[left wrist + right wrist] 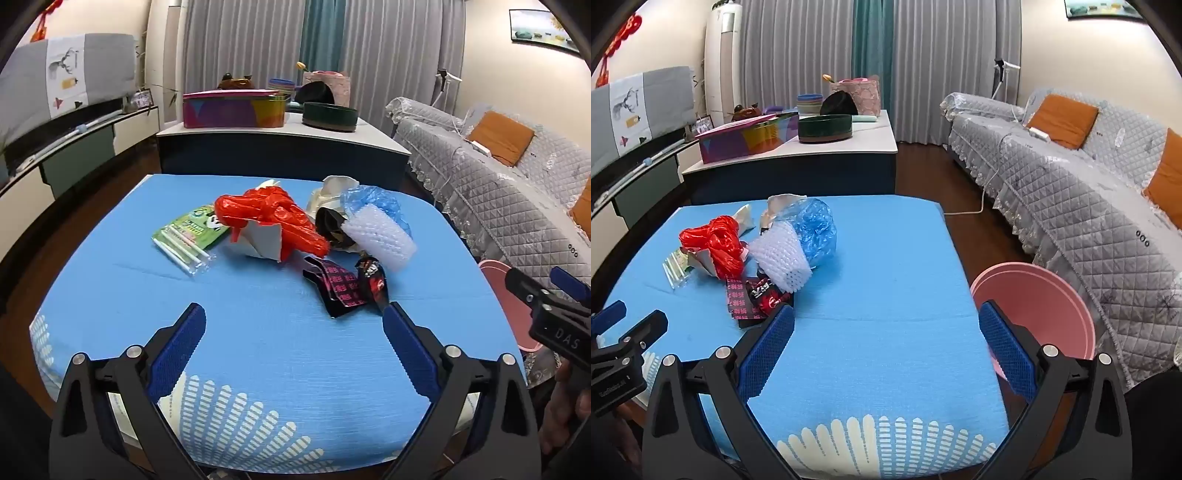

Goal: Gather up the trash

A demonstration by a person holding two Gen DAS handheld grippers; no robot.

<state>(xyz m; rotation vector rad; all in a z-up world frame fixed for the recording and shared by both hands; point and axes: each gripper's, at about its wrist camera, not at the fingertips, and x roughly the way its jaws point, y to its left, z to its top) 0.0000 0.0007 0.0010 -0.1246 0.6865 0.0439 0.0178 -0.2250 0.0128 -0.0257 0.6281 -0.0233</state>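
A pile of trash lies on the blue-covered table (pixel 258 332): a red plastic bag (pixel 273 218), a green cotton-swab packet (pixel 188 236), a white foam net sleeve (pixel 380 236), a blue plastic bag (pixel 380 201), and black-and-red snack wrappers (pixel 347 284). The pile also shows in the right wrist view, with the red bag (pixel 720 243) and the foam sleeve (pixel 783 258). My left gripper (pixel 293 325) is open and empty, short of the wrappers. My right gripper (pixel 886 325) is open and empty, right of the pile. A pink basin (pixel 1045 306) stands beside the table's right edge.
A white-topped cabinet (pixel 288 129) with a colourful box (pixel 232 109) and a dark round tin (pixel 328 116) stands behind the table. A quilted grey sofa (pixel 1089 206) with orange cushions runs along the right. A TV stand (pixel 74 147) is at the left.
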